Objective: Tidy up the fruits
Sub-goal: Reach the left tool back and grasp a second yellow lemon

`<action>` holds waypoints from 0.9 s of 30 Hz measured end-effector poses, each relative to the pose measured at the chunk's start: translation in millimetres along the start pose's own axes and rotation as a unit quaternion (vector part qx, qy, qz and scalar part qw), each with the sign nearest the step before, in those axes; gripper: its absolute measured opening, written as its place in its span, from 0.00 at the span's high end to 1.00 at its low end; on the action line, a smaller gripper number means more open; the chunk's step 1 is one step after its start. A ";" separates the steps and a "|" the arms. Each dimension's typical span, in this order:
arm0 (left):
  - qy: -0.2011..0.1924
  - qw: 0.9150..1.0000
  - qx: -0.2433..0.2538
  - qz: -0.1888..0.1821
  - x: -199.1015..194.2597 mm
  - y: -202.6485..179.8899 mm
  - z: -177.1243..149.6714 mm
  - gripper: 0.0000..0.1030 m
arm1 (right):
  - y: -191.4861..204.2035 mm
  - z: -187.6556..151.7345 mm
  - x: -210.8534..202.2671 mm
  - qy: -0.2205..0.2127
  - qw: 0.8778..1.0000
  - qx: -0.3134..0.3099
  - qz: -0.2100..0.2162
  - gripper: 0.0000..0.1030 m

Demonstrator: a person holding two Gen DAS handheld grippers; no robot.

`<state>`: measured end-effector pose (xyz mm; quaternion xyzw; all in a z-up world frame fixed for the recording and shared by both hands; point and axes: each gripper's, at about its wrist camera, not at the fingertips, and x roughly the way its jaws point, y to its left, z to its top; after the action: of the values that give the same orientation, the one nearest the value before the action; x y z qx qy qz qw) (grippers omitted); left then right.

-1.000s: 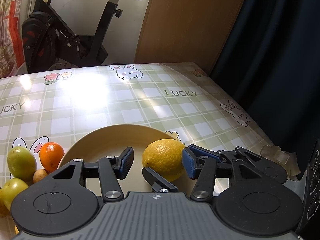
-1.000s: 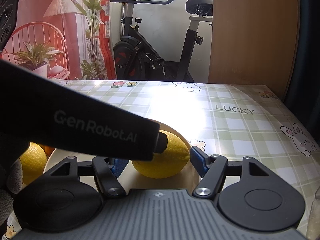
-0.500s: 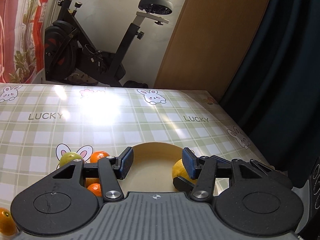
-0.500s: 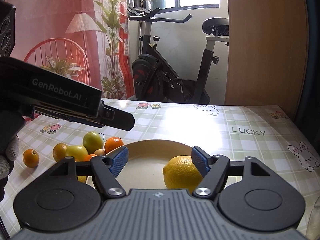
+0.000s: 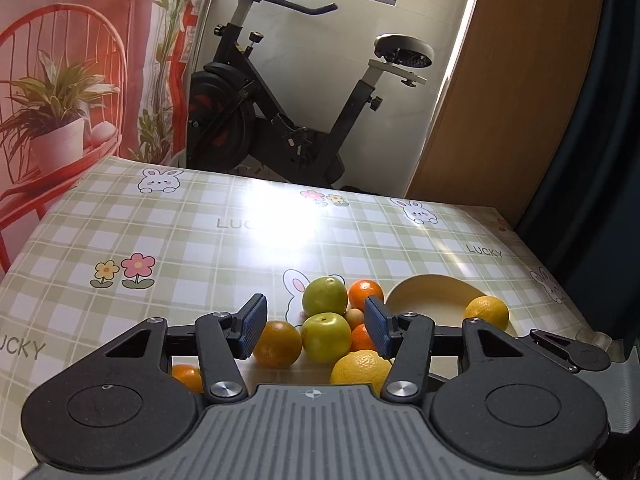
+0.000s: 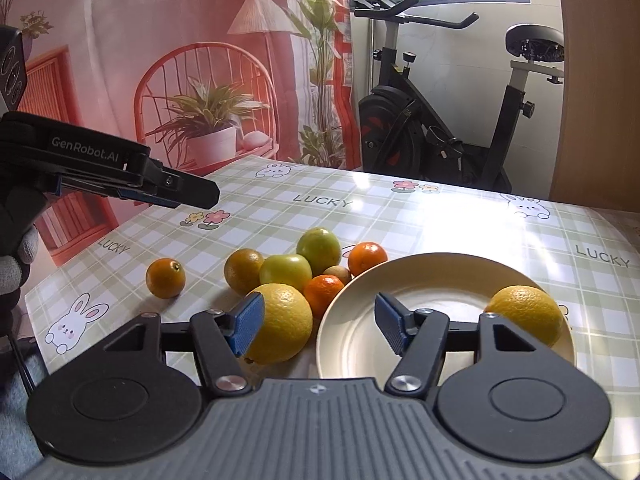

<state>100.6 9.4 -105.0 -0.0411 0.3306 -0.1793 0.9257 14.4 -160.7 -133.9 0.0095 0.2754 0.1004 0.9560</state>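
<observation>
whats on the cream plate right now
One yellow lemon lies on the round cream plate, near its right rim. The right hand-held gripper covers the plate's near edge.

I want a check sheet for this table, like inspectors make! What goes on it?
Surface: table under a green checked cloth with bunnies and "LUCKY"; window glare.
Job's things: plate holding one lemon; second lemon beside the plate; two green fruits, four oranges and a small tan fruit in a pile, one orange apart.
Clutter: clear object at the table's right corner, unclear what.
Grippers: left gripper open above the pile; right gripper open, empty.
Cables: nothing seen.
Surroundings: exercise bike, printed red backdrop, wooden panel, dark curtain.
</observation>
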 end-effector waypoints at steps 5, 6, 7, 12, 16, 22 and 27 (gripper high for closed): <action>0.005 1.000 -0.025 -0.001 -0.2 9.7 -13.1 0.46 | 19.9 -7.6 10.5 0.021 0.999 -0.025 0.012 0.40; 0.009 1.000 -0.026 0.000 1.5 11.4 -14.2 0.46 | 21.2 -8.6 12.3 0.024 0.999 -0.027 0.012 0.40; 0.011 1.000 -0.027 0.000 1.7 11.8 -16.8 0.46 | 22.0 -8.9 14.1 0.027 0.999 -0.028 0.011 0.40; 0.010 0.999 -0.035 -0.008 5.7 16.9 -18.4 0.45 | 20.0 -6.0 27.2 0.038 0.999 -0.025 0.011 0.40; 0.015 0.999 -0.037 -0.015 5.7 17.4 -28.9 0.45 | 19.9 -1.9 44.5 0.054 0.998 -0.034 0.012 0.39; 0.034 0.998 -0.039 -0.037 14.2 16.8 -33.0 0.45 | 37.8 -4.7 46.7 0.057 0.996 -0.068 0.025 0.37; 0.066 0.995 -0.035 -0.061 36.7 12.0 -35.5 0.45 | 47.6 -4.3 47.7 0.056 0.993 -0.091 0.043 0.39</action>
<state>108.3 8.9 -156.8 -0.0816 0.3941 -0.2261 0.8871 42.7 -104.8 -159.1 -0.0709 0.3177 0.1661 0.9308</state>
